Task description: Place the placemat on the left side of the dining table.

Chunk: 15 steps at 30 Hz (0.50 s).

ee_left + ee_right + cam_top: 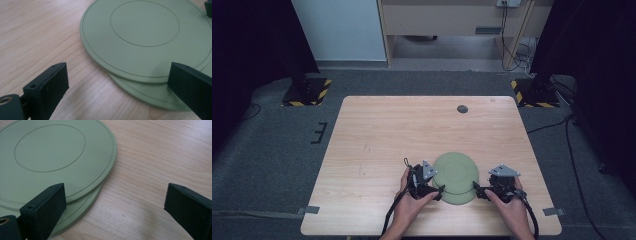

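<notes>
- Left gripper (435, 191): jaws wide apart, empty, at the near-left rim of the plates.
- Right gripper (477, 191): jaws wide apart, empty, at the near-right rim.
- Upper green plate (140, 37): face down between both grippers, shifted away from them on the lower plate (150, 96), whose near edge stays exposed; neither hand nearer.
- Table (387, 135): open bare wood beyond and to the left.
</notes>
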{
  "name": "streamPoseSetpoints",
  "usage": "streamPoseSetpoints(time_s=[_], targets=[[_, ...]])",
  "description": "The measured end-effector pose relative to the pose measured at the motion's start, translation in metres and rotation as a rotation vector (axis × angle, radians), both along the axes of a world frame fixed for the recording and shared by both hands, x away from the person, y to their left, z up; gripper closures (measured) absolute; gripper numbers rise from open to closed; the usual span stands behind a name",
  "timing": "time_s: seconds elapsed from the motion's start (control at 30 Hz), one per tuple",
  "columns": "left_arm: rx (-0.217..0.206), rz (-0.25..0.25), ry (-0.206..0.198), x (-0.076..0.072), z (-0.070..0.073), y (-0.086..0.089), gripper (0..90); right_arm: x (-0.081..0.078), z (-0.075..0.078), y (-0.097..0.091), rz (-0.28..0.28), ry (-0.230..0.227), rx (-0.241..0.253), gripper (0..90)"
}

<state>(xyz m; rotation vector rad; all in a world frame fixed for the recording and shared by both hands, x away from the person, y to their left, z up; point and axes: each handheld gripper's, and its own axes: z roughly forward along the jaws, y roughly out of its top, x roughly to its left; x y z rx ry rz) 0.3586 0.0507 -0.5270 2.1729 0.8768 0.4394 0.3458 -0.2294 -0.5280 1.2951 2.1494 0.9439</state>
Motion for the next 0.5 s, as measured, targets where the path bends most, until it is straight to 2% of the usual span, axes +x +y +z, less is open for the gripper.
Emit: streamPoseSetpoints(time_s=[0.17,0.37,0.5], targets=[[0.0,0.007,-0.011,0.0019,-0.0004,-0.0007,2.6,0.0019,-0.0004,0.0004,-0.02,-0.008,-0.002,4.5],[0.003,0.013,-0.022,0.0024,-0.0004,-0.0026,3.4,-0.0017,0.0008,0.0025,0.005,-0.002,0.001,5.7],[-0.001,0.022,-0.022,0.0042,-0.0011,-0.0026,3.4,0.0003,-0.0002,0.0043,-0.008,-0.012,-0.006,4.3]])
